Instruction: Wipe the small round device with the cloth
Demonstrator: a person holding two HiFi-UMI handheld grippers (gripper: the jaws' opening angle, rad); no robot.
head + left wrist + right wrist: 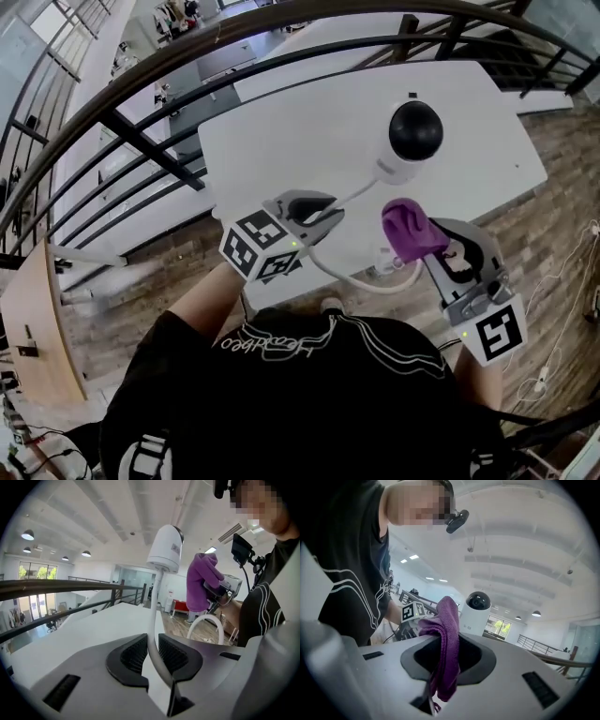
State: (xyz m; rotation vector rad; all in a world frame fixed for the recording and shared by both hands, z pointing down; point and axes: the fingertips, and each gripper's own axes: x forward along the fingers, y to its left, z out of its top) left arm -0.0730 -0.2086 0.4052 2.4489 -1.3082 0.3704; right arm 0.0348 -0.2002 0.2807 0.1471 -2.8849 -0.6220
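The small round device (pixel 408 141) is a white camera with a black dome, held up off the white table (pixel 281 150). Its stiff white cable (pixel 352 195) runs down between the pads of my left gripper (pixel 330 214), which is shut on it. In the left gripper view the cable (pixel 154 616) rises from the jaws (pixel 151 651) to the device (pixel 165 548). My right gripper (pixel 419 246) is shut on a purple cloth (pixel 410 230), just below and right of the device and apart from it. In the right gripper view the cloth (pixel 447 644) hangs folded between the jaws (pixel 449 656), the device (pixel 476 613) beyond.
A dark metal railing (pixel 141 141) curves round the far and left sides of the table. The cable's loose end loops (pixel 375 281) below the table's near edge over a wood floor (pixel 553 225). The person's dark shirt (pixel 309 394) fills the lower part of the head view.
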